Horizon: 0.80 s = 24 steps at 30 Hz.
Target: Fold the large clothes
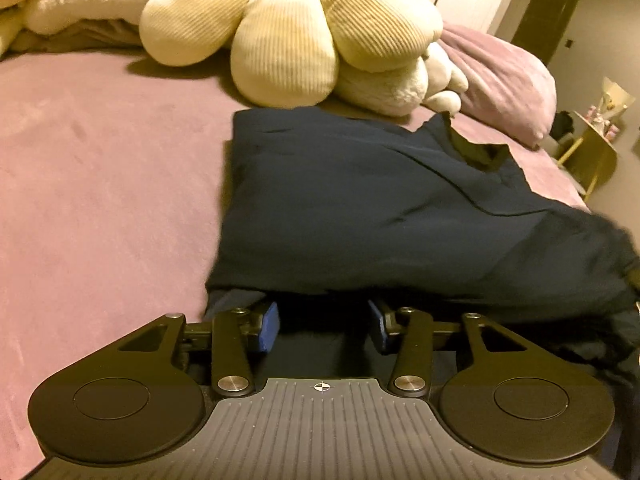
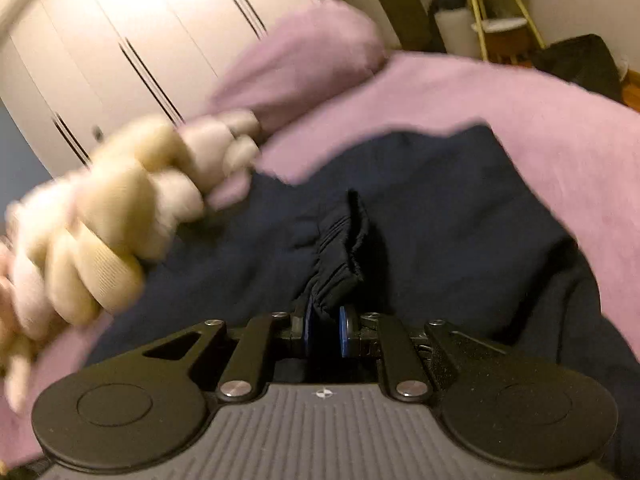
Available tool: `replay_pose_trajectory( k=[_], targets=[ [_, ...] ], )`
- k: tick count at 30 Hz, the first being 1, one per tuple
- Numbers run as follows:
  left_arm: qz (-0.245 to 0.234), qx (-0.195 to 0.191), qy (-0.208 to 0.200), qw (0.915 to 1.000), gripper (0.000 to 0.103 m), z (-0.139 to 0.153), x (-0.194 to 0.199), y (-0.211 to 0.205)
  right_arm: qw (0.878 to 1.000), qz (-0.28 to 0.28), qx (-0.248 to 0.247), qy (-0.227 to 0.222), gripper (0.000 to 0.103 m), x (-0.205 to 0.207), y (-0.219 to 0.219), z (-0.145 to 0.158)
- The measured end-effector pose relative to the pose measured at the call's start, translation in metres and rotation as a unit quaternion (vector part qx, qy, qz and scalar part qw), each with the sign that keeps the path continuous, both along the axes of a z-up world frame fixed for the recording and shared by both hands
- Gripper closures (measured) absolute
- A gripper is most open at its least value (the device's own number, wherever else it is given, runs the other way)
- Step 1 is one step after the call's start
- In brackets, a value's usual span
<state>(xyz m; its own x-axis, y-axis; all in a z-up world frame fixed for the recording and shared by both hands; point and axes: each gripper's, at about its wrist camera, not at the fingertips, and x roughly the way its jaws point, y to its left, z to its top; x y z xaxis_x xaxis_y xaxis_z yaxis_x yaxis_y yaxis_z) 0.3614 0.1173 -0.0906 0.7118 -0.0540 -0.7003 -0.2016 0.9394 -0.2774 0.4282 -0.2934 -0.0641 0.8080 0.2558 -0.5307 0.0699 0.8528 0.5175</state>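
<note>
Folding seemed half done: dark navy cloth garment (image 1: 360, 200) lay doubled ahead of wide left tongs (image 1: 324, 324); right tongs (image 2: 325, 330) pinched its ribbed cuff (image 2: 340, 248).

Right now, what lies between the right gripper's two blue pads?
A bunched fold of the navy garment sits pinched in the right gripper, shown in the right wrist view.

My left gripper (image 1: 323, 326) is matt black plastic with bright metal pivot screws, a ribbed grey body and blue rubbery pads (image 1: 271, 326). The garment (image 1: 360, 200) ahead of it is dark navy cloth, soft and matt, lightly creased. The bedspread (image 1: 100, 180) looks like velvety mauve fabric. The flower cushion (image 1: 288, 24) is cream ribbed corduroy. From my right gripper (image 2: 325, 332) I see gathered, elasticated navy cloth and glossy white wardrobe doors (image 2: 140, 20).
</note>
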Motion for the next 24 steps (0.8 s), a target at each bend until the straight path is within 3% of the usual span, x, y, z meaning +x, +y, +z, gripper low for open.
replay_pose_trajectory(
  k=[2,5,7,10,13,15,17,19,21,24],
  targets=[
    [-0.009,-0.009,-0.004,0.9999,0.056,0.001,-0.003,-0.003,0.999,-0.015,-0.001,-0.033,0.091,-0.003,-0.006,0.015],
    [-0.02,0.012,-0.002,0.9997,0.051,-0.002,-0.003,-0.013,0.996,-0.042,-0.059,-0.055,0.091,-0.012,-0.011,0.028],
    [-0.025,0.02,0.004,0.9995,0.05,-0.003,-0.002,-0.016,0.995,-0.046,-0.078,-0.032,0.09,-0.006,-0.01,0.021],
    [-0.026,0.013,0.01,0.9995,0.049,0.001,-0.001,-0.014,0.994,-0.041,-0.097,0.04,0.09,0.009,-0.011,-0.013],
    [-0.019,0.002,0.014,0.9997,0.047,0.006,-0.001,-0.01,0.993,-0.028,-0.108,0.029,0.089,0.009,-0.01,-0.022],
    [-0.019,-0.006,0.013,0.9997,0.039,0.012,-0.005,-0.01,0.994,-0.023,-0.105,0.035,0.088,0.011,-0.01,-0.015],
    [-0.025,-0.009,-0.002,0.9997,0.029,0.022,-0.015,-0.011,0.997,-0.032,-0.052,0.04,0.083,0.004,-0.024,-0.009],
    [-0.029,-0.002,-0.029,0.9991,0.026,0.034,-0.027,-0.014,0.998,-0.049,0.013,0.034,0.077,-0.014,-0.044,-0.004],
    [-0.032,-0.006,-0.046,0.9984,0.022,0.043,-0.032,-0.017,0.995,-0.065,0.073,0.023,0.075,-0.029,-0.061,-0.003],
    [-0.037,-0.019,-0.044,0.9981,0.021,0.046,-0.023,-0.023,0.984,-0.046,0.169,0.032,0.075,-0.034,-0.074,-0.018]
  ],
)
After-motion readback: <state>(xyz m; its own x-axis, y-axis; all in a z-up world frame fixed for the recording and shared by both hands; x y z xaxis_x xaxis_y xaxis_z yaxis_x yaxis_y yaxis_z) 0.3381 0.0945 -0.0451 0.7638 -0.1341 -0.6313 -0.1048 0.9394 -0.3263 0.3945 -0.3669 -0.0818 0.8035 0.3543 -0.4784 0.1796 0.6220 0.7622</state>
